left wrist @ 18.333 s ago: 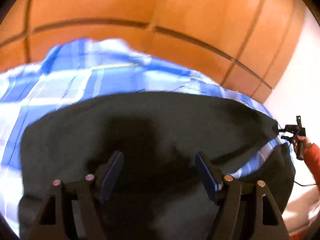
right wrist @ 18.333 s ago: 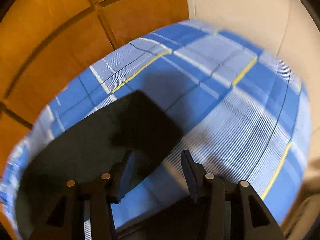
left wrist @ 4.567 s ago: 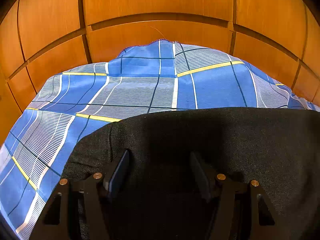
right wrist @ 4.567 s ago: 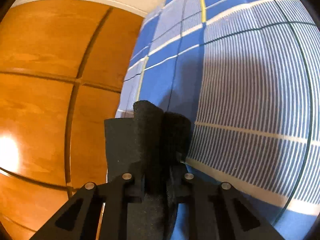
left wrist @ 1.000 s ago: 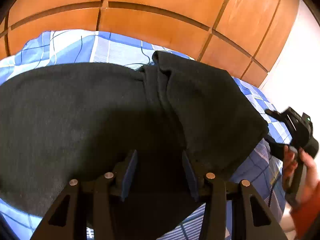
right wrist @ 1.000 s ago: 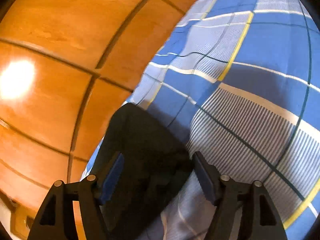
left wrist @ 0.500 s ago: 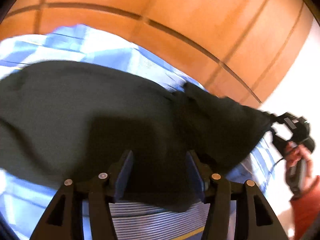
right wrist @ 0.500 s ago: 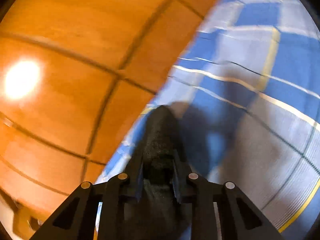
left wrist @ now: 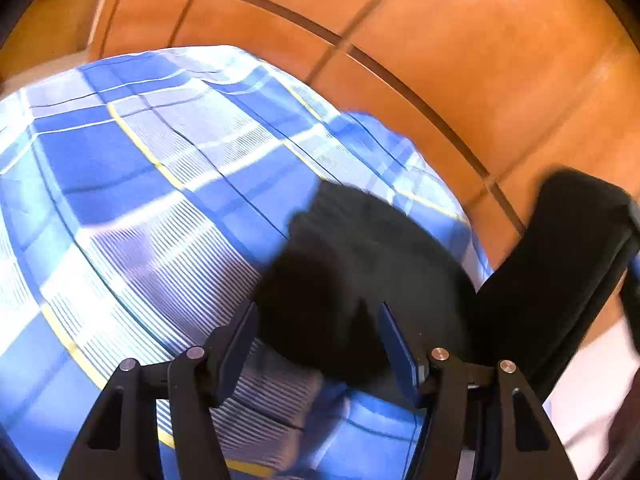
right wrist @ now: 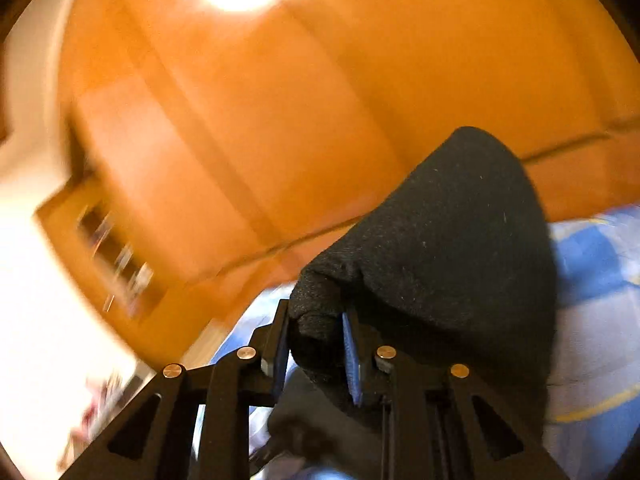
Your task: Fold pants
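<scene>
In the left wrist view, the blue plaid sheet (left wrist: 132, 184) fills the left and centre of the scene, its white stripes and thin yellow lines blurred by motion. Behind it, across the far side, stand orange wooden panels (left wrist: 460, 52) with dark seams. The left gripper (left wrist: 316, 344) points over the near part of the sheet with its fingers (left wrist: 236, 336) spread apart; nothing is pinched between them. The black pants (left wrist: 360, 272) lie bunched in a dark mound on the sheet just beyond and between those fingers, toward the right. Whether the right finger's pad touches the cloth cannot be told. Further right, a second stretch of the same black fabric rises off the sheet and runs up toward the right edge of the view, in front of the wood, where the picture is too smeared to show what holds it.

In the right wrist view, a pale wall and blurred wooden furniture sit at the left, with the orange panels (right wrist: 320, 100) across the far side. The right gripper (right wrist: 316, 350) has its fingers closed tight on a thick fold of the pants (right wrist: 448, 248), which bulges out past the tips and drapes away to the right. The plaid sheet (right wrist: 596, 272) shows at the right edge, beneath and beyond the hanging cloth.
</scene>
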A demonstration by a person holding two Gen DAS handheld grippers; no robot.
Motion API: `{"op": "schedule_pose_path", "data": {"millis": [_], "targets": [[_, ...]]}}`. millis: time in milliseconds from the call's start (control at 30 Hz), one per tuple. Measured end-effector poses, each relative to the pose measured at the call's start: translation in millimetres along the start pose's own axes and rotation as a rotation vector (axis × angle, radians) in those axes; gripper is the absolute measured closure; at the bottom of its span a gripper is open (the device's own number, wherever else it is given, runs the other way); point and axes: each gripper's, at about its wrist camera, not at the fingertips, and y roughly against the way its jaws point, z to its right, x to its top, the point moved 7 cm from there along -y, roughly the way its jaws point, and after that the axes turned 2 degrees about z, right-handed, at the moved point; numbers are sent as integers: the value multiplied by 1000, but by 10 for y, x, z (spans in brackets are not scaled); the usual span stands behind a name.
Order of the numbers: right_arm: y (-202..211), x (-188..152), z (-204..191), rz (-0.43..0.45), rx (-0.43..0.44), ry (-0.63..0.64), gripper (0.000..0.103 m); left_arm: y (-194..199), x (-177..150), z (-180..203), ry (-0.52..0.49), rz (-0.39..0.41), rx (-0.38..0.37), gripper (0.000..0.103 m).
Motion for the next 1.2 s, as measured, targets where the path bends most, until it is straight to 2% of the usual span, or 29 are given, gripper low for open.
{"op": "schedule_pose_path", "data": {"millis": [100,133,167,233,267,300,433,533,700,833,967,1100,1200], "targets": [[-909,-730,-397,-223,173,77,77,116,178,-310,80,46,75,41],[-1044,-961,-447,-284,193,79,76,135,210,-385,95,55,95,41],[-1331,-1324,-409,-417,189,67,76,161,237,-461,108,63,114,41],[-1621,-1786,-255,-571,151,10,75,196,274,-570,123,81,146,41],[-1576,-1853,-237,-520,177,-34,75,213,284,-600,124,88,149,41],[-1493,-1821,-213,-467,210,-77,71,208,296,-584,118,90,142,41],[-1299,-1720,-102,-480,244,-142,57,101,223,-342,58,64,70,41],[-928,-1686,-137,-439,213,-88,55,42,177,-64,-22,53,28,41],[-335,-1488,139,-325,94,-36,55,-55,181,378,-160,64,5,40],[104,-1332,512,-222,-46,-29,55,-188,217,606,-276,58,39,39],[555,-1315,880,-144,-209,-51,55,-404,205,616,-339,18,83,39],[871,-1430,1233,-154,-363,-43,42,-605,127,461,-380,-34,164,35],[825,-1588,1358,-228,-387,-45,41,-623,110,387,-360,-27,166,29]]}}
